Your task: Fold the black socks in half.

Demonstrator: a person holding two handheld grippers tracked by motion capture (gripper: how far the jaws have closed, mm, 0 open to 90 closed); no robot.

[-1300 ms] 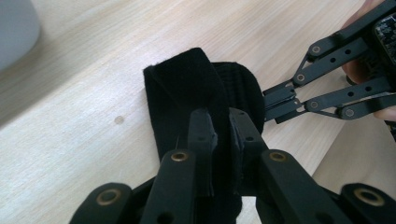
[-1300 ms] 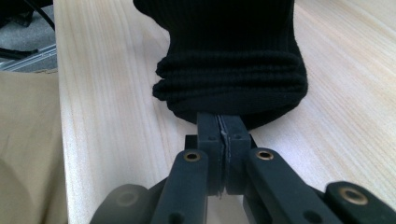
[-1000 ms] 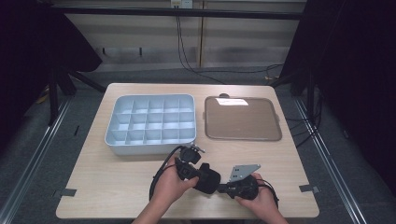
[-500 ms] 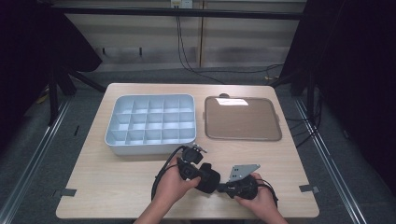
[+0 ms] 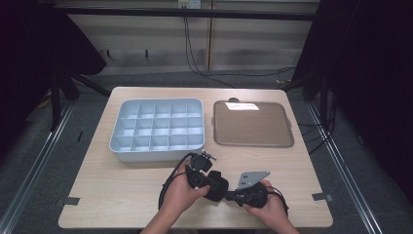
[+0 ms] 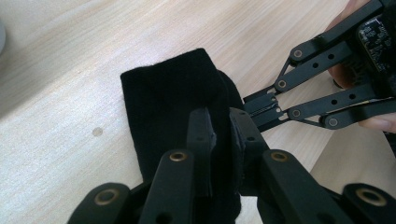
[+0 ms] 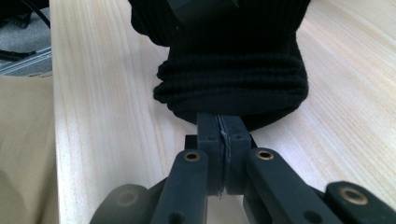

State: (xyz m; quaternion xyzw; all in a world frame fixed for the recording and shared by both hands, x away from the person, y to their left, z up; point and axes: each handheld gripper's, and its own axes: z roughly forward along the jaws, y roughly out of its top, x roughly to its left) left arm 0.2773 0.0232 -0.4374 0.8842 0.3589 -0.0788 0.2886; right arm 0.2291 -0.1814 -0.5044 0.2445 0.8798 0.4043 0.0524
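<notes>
A black ribbed sock (image 5: 217, 187), bunched into a bundle, is held just above the wooden table (image 5: 122, 185) near its front edge. My left gripper (image 5: 210, 183) comes in from the left, and in the left gripper view its jaws (image 6: 219, 123) are shut on a fold of the sock (image 6: 168, 93). My right gripper (image 5: 233, 195) meets it from the right. In the right gripper view its jaws (image 7: 219, 125) are pressed together on the lower edge of the sock's cuff (image 7: 233, 70). The right gripper's tips (image 6: 261, 109) also pinch the fabric's far side in the left gripper view.
A pale blue tray (image 5: 156, 155) with several compartments stands behind the hands at centre left. A flat brown tray (image 5: 253, 126) lies to its right. The table's front edge runs just below the hands, with dark floor and rails around it.
</notes>
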